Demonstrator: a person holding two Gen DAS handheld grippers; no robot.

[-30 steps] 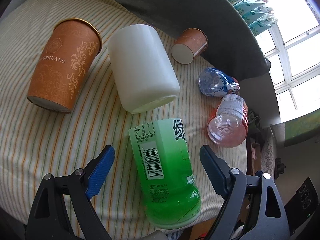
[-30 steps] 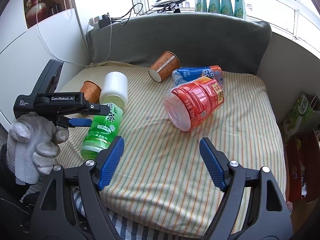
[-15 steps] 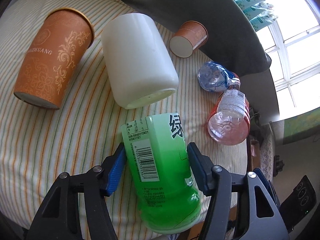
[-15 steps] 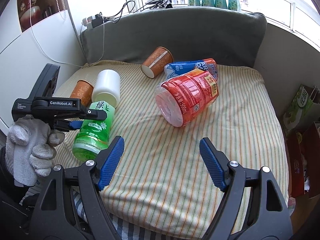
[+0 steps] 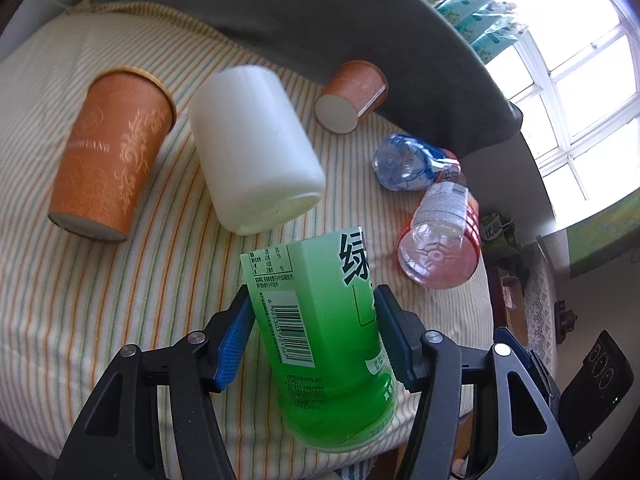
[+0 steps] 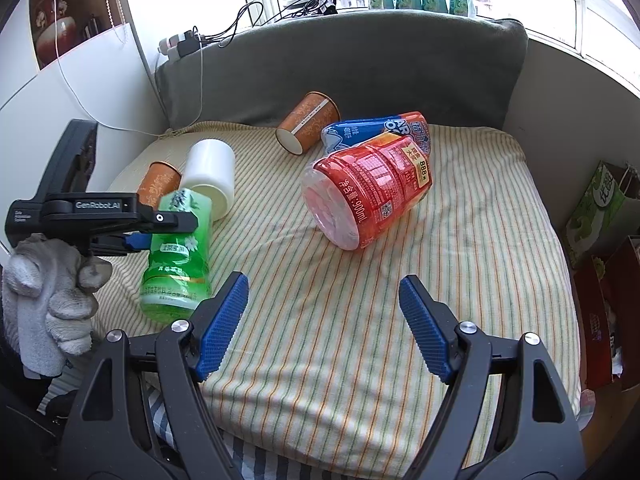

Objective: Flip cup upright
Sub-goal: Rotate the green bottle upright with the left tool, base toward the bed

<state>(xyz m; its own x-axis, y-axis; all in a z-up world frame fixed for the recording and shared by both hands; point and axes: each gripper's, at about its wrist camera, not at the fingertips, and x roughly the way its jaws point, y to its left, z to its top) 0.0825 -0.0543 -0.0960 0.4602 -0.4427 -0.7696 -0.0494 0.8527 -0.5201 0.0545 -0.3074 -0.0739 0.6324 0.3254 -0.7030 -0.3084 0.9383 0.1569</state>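
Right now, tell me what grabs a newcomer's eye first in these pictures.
First, the green cup clamped between the left gripper's blue pads, tilted at the near left edge of the striped cushion. Next, the red cup lying on its side mid-cushion, against a blue cup behind it. The right gripper hangs open over bare cushion, holding nothing.
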